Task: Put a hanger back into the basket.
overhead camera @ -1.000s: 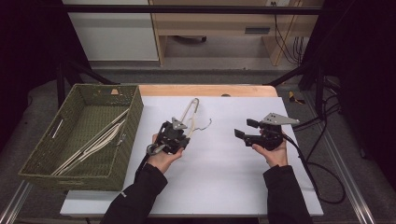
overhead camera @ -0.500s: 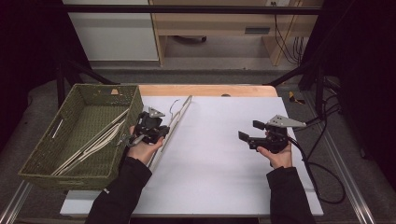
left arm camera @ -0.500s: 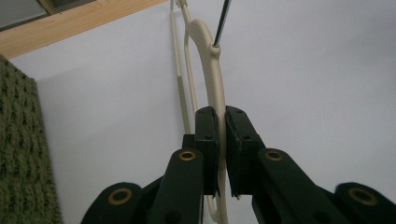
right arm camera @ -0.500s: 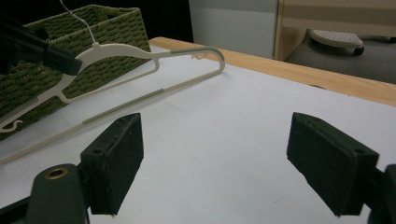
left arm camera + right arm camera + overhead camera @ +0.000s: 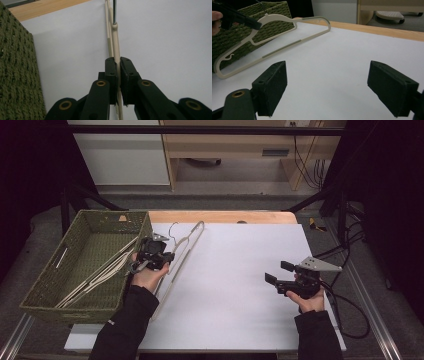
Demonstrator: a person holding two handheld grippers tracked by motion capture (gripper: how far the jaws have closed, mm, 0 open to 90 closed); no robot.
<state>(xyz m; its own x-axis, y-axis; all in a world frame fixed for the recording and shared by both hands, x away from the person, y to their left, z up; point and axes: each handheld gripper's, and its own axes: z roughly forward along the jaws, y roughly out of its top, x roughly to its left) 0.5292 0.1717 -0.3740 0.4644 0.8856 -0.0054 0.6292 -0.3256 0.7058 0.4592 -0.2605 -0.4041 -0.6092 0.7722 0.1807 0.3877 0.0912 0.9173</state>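
A cream plastic hanger (image 5: pixel 186 249) with a metal hook hangs tilted over the white table, just right of the green woven basket (image 5: pixel 50 285). My left gripper (image 5: pixel 165 257) is shut on it near the neck. The left gripper view has the pads (image 5: pixel 111 67) pressed on the hanger's cream bar (image 5: pixel 115 42). My right gripper (image 5: pixel 278 273) sits low at the table's right side. Its jaws have just been opening and stand wide apart with nothing between them (image 5: pixel 328 71). From the right gripper view the hanger (image 5: pixel 287 46) is far off to the left, in front of the basket (image 5: pixel 249 15).
Several more cream hangers (image 5: pixel 100 270) lie slanted inside the basket. The table's wooden far edge (image 5: pixel 225 216) runs behind the white top. Cables (image 5: pixel 345 315) trail off the right gripper at the table's right edge. A shelf unit stands beyond the table.
The left hand has carried the hanger leftward to the basket's side. The right hand has drifted right and nearer the person, its jaws standing wider.
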